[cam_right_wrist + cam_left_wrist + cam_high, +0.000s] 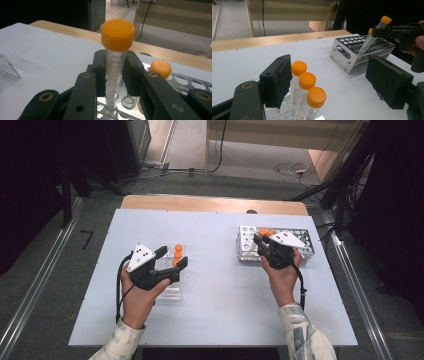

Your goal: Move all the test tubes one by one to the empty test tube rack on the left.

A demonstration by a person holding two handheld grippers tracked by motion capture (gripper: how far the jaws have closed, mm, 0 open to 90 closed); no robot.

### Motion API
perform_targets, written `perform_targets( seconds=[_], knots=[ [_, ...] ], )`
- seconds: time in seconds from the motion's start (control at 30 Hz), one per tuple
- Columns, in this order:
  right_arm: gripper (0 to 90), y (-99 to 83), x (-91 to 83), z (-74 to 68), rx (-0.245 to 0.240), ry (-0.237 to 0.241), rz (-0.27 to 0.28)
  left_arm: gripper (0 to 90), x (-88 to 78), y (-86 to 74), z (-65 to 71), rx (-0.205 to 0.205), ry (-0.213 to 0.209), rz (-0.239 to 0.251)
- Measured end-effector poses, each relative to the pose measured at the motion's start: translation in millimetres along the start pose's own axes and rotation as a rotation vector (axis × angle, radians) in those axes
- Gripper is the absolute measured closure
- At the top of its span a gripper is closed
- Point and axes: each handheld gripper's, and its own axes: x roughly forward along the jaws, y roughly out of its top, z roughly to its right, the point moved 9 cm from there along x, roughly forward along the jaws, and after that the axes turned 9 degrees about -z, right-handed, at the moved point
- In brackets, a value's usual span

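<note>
The clear plastic tube with a matt orange screw cap shows printed graduations on a smooth, glossy wall. The perforated rack of brushed silver metal at the far right looks shiny, and the black gripper pads look rough and foamy. The matt white tabletop has a pale wooden far edge

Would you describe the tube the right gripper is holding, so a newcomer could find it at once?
Start at the metal rack on the white table's right side. Above it, the right gripper is shut on a clear, orange-capped tube, its tip at a rack hole. Unlike the seated tube beside it, this one leans, raised and clamped.
</note>
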Motion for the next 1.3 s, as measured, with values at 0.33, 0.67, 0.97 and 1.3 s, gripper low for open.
perform_targets(
  seconds=[0.33, 0.67, 0.97, 1.3],
  knots=[
    [71.9, -7.1, -29.8, -9.8, -0.014, 0.063, 0.027, 22.1, 1.1, -0.6, 3.1, 0.008, -0.006, -0.006],
    [71.9, -34.4, -37.4, -41.1, -0.057, 0.150, -0.015, 22.1, 1.7, -0.6, 7.4, 0.016, -0.013, -0.007],
    [71.9, -40.5, -41.6, -67.2, -0.101, 0.204, -0.029, 22.3, 1.3, -0.5, 18.1, 0.032, -0.038, -0.009],
    [71.9, -48.1, -39.6, -87.2, -0.134, 0.239, -0.050, 22.7, 4.0, -2.9, 25.8, 0.051, -0.054, -0.022]
  ],
)
